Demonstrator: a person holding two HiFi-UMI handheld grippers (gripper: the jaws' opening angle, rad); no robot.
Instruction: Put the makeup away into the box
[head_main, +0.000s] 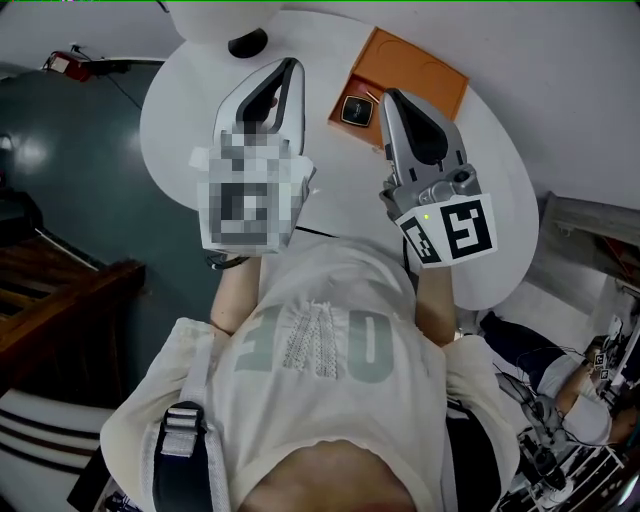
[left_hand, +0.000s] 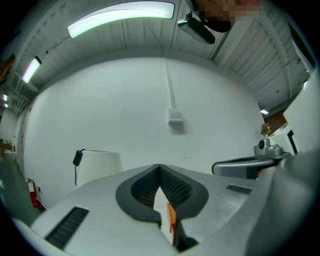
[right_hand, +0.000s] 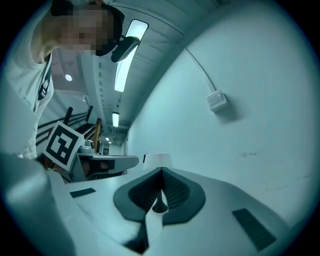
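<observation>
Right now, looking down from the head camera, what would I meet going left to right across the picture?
Red object on the floor → left gripper → small black square case → right gripper. The orange box overlaps the case and the right gripper, so it is left out.

A round white worktop carries a flat orange box near its far edge. A small black compact lies just beside the box's left corner. A white-shaded lamp stands well left of the box.
</observation>
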